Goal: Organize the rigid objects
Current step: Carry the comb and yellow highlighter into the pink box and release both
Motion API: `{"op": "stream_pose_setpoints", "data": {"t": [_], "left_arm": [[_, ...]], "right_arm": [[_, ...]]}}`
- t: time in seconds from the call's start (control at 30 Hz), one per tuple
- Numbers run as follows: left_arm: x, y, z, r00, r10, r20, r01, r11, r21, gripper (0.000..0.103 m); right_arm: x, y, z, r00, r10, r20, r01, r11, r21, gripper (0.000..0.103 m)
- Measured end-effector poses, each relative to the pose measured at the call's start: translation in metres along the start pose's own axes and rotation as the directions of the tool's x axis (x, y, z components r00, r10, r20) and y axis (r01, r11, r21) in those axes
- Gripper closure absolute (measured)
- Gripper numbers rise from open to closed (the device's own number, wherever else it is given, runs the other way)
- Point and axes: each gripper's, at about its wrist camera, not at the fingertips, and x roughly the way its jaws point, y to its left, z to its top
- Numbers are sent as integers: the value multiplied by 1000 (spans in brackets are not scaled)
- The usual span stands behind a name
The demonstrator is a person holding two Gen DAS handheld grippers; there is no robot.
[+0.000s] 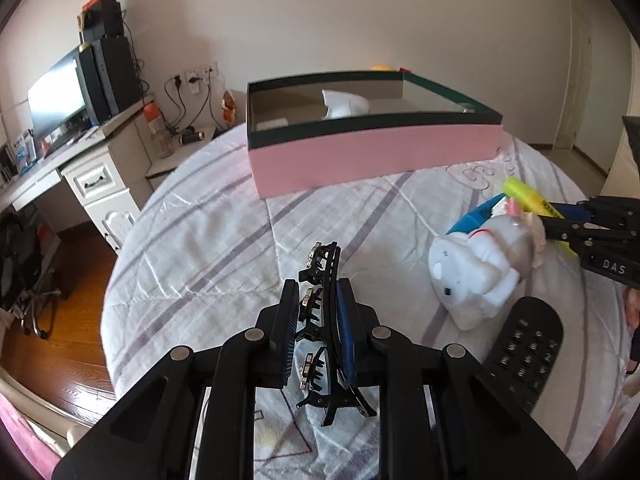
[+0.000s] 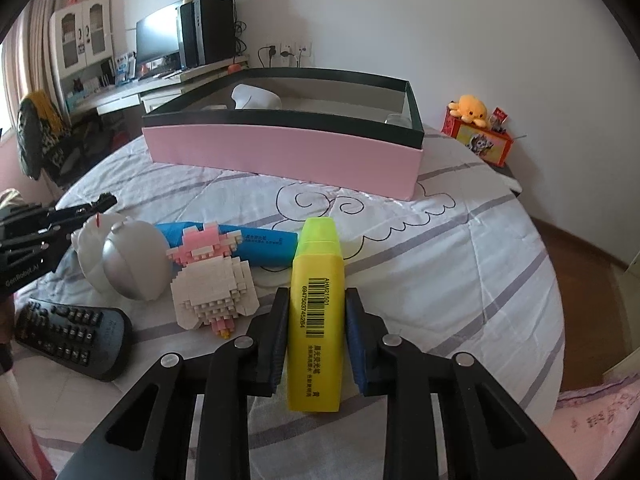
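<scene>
My left gripper (image 1: 318, 292) is shut on a black toothed hair clip (image 1: 331, 300), which stands on edge between the pads over the striped quilt. In the right wrist view my right gripper (image 2: 317, 294) is shut on a yellow highlighter (image 2: 316, 320) with a barcode, cap pointing away from me. That highlighter (image 1: 532, 200) and the right gripper (image 1: 548, 220) show at the right edge of the left wrist view. A pink box with a dark rim (image 1: 372, 156) (image 2: 280, 152) sits open farther back on the bed, with a white object (image 2: 254, 98) inside.
On the quilt lie a white piggy toy (image 2: 128, 260), a blue highlighter (image 2: 256, 244), a pink-and-white block figure (image 2: 216, 280) and a black remote (image 2: 72, 336). A desk with a monitor (image 1: 56, 96) stands left of the bed. A nightstand holds an orange box (image 2: 480, 144).
</scene>
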Motion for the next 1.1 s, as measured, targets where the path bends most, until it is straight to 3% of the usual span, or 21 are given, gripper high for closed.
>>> {"op": "stream_pose_setpoints", "data": {"t": [0.33,0.67,1.1], "left_arm": [[-43,4,13,996,23,82,-22,1000,-7,85],[-64,5,32,992,39,121,-38,999,-12,85],[-69,5,99,976,115,186,-128,990,55,85]], "right_arm": [[-22,13,3,999,29,31,-29,999,-18,77],[-57,19,27,993,51,107,-45,997,-62,77],[-60,21,80,988,38,148,-17,990,-139,77]]}}
